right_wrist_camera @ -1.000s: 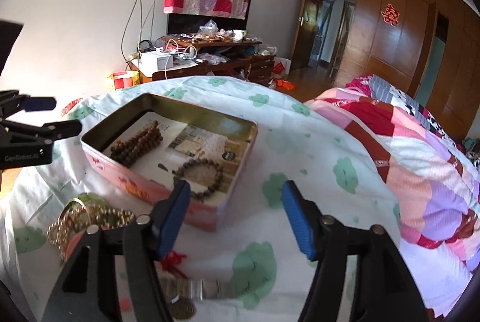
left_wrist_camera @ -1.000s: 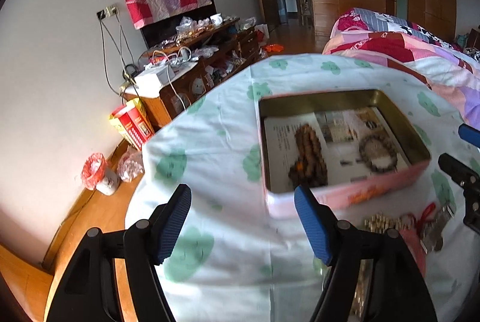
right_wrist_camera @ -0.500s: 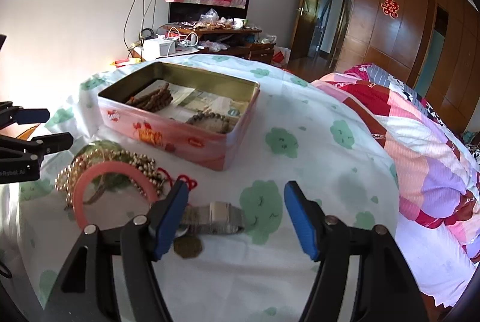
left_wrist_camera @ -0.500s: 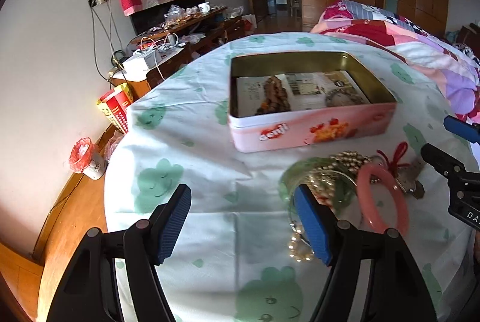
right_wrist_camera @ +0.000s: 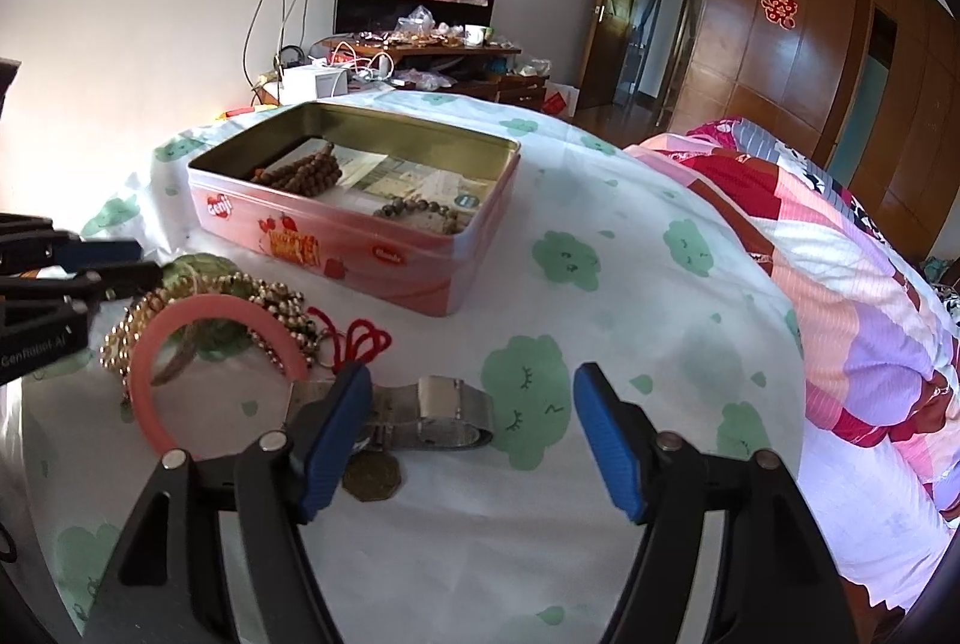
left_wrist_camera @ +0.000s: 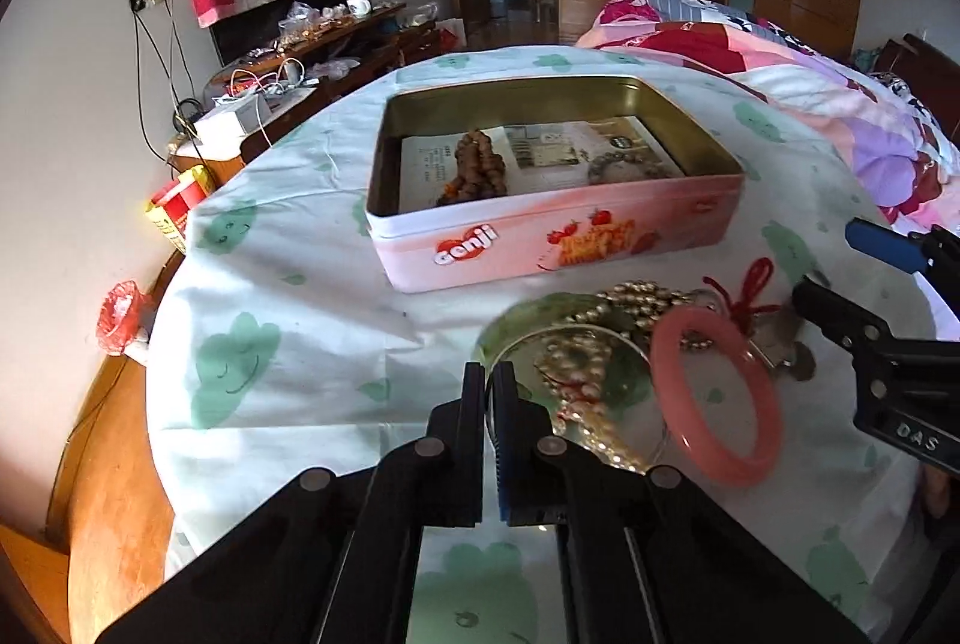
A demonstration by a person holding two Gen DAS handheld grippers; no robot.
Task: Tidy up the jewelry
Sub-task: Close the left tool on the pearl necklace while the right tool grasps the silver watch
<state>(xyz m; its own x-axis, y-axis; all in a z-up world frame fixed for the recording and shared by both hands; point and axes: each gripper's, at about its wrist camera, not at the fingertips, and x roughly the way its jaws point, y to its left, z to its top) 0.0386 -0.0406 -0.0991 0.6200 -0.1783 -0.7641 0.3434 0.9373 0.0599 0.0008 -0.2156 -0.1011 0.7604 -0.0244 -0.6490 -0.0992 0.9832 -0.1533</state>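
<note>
A pink tin [left_wrist_camera: 540, 248] stands open on the cloth-covered table, holding a brown bead strand [left_wrist_camera: 477, 164] and a dark bead bracelet [left_wrist_camera: 624, 164]. In front of it lie gold beads [left_wrist_camera: 636, 296], a pink bangle [left_wrist_camera: 714, 398], a red knotted cord [left_wrist_camera: 750, 290] and a thin silver hoop [left_wrist_camera: 570, 331]. My left gripper [left_wrist_camera: 489, 374] is shut at the hoop's left rim, which seems pinched between its pads. My right gripper [right_wrist_camera: 474, 374] stands open just above a metal watch band [right_wrist_camera: 432, 410], with a coin [right_wrist_camera: 372, 476] by its left finger.
The round table's cloth [right_wrist_camera: 660, 332] drops off at the left edge toward a wooden floor [left_wrist_camera: 108, 440]. A bed with a patchwork quilt [right_wrist_camera: 840, 284] adjoins on the right. A cluttered TV stand [right_wrist_camera: 420, 50] is against the far wall.
My left gripper went from wide open to shut and sank to the left rim of the jewelry pile. The right gripper dropped closer to the watch band, still open.
</note>
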